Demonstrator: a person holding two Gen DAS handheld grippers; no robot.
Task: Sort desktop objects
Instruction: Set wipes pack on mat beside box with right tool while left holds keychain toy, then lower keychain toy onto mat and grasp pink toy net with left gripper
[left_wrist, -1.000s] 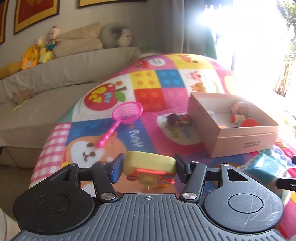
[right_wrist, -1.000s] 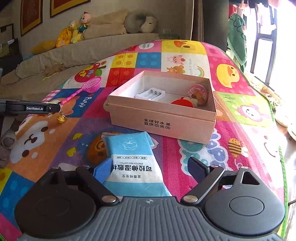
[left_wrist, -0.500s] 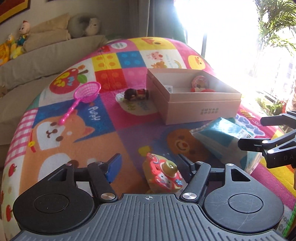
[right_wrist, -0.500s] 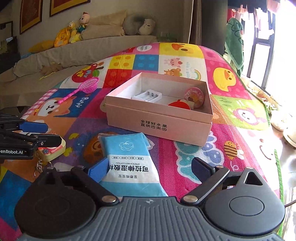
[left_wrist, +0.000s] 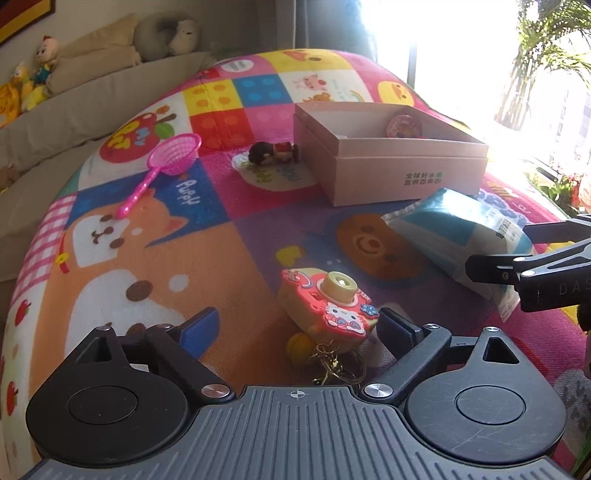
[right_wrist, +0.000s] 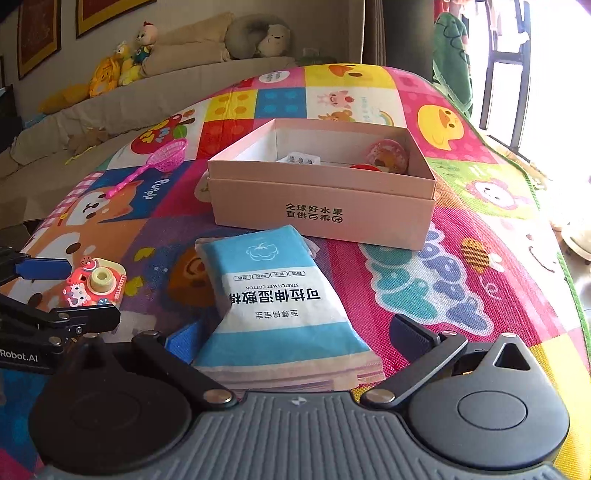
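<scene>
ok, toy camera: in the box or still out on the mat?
Out. The toy camera lies on the mat between the opening left claw pads, well short of the box.

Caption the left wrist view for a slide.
Left gripper opening around a toy camera lying on the play mat, pink box behind.

I'm working in a home living room. A beige sofa (right_wrist: 155, 92) runs along the back wall, with plush toys (right_wrist: 122, 62) and cushions (right_wrist: 192, 40) lined up on its backrest and framed pictures (right_wrist: 99, 14) hanging above. A bright cartoon children's play mat (right_wrist: 461, 155) covers the surface before me, and a curtained window (left_wrist: 461, 55) shows sunlit plants outside.
</scene>
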